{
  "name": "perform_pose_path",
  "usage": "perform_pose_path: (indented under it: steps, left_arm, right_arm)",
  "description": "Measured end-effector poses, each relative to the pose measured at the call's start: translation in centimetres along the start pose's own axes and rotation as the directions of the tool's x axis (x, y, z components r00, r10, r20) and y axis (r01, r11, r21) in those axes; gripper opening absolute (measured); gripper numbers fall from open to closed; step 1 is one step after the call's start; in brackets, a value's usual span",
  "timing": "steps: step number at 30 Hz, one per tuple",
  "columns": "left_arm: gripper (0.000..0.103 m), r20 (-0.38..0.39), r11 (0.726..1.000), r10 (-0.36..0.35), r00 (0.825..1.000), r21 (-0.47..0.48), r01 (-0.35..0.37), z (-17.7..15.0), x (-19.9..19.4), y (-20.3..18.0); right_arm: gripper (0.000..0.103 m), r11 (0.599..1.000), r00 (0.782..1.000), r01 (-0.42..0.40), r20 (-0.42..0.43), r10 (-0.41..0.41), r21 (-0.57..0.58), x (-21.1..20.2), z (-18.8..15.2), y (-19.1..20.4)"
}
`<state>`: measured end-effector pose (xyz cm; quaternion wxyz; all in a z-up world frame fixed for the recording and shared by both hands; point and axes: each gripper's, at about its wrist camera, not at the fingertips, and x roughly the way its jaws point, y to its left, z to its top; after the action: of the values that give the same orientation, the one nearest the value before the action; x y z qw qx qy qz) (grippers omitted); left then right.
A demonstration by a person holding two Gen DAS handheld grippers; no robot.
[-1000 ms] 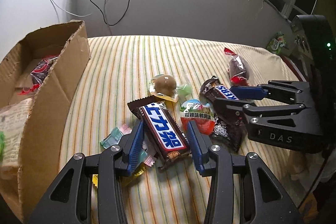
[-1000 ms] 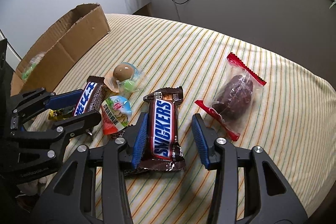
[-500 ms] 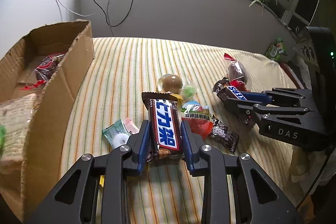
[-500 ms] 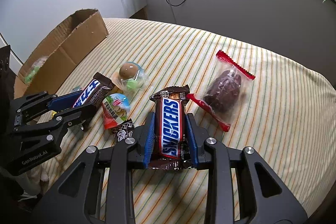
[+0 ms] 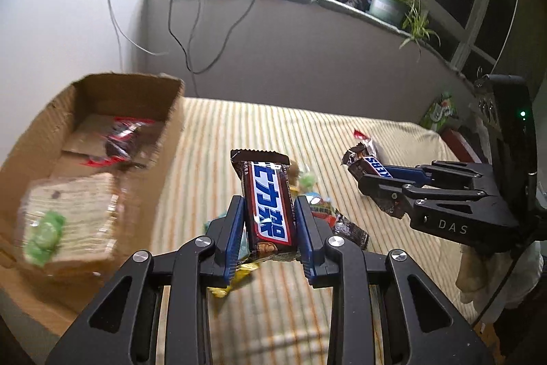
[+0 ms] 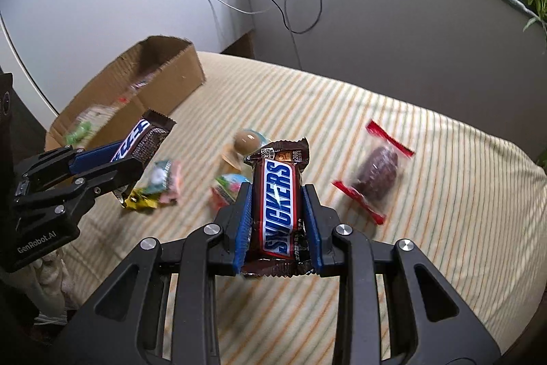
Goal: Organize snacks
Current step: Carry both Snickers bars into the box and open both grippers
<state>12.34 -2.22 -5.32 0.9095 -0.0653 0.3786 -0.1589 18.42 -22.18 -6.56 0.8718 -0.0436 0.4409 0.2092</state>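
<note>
My left gripper [image 5: 268,211] is shut on a brown Snickers bar with Chinese lettering [image 5: 268,197], held above the striped cloth [image 5: 342,296]; from the right wrist view the same gripper [image 6: 112,165] and bar [image 6: 143,135] show at the left. My right gripper [image 6: 277,197] is shut on a second Snickers bar [image 6: 278,194], also lifted; the left wrist view shows it [image 5: 374,180] at the right with its bar [image 5: 365,163]. An open cardboard box [image 5: 85,166] stands at the left and holds a few packets.
Loose snacks lie on the cloth: a clear red-edged bag with a dark lump [image 6: 376,173], a round brown sweet in a wrapper [image 6: 248,141], small pink, green and yellow packets [image 6: 157,187]. Cables hang down the wall behind. A potted plant [image 5: 393,2] stands on the sill.
Both grippers closed on their Snickers bars and lifted them off the cloth. The left one has swung toward the box, which now shows more of its inside.
</note>
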Motion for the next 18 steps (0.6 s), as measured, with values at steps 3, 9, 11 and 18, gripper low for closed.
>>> perform_pose_path:
  steps: [3,9,11,18]
  left_arm:
    - [0.028,0.022,1.000,0.014,1.000,-0.010,-0.013,0.3,-0.8,0.7]
    - [0.028,0.059,0.998,0.053,0.997,-0.041,-0.050,0.9,-2.6,3.3]
    - [0.028,0.070,0.996,0.070,0.995,-0.052,-0.066,1.2,-3.1,4.1]
    - [0.028,0.090,0.988,0.130,0.987,-0.101,-0.121,1.7,-4.7,8.0]
  right_arm:
    - [0.030,1.000,1.000,-0.012,0.011,0.012,-0.011,-0.3,0.8,1.0]
    - [0.030,0.998,0.999,-0.042,0.028,0.044,-0.046,-0.2,2.9,3.8]
    - [0.030,0.997,0.998,-0.058,0.031,0.059,-0.055,0.0,3.6,4.8]
    - [0.030,0.989,0.993,-0.107,0.036,0.111,-0.097,1.4,6.0,8.9]
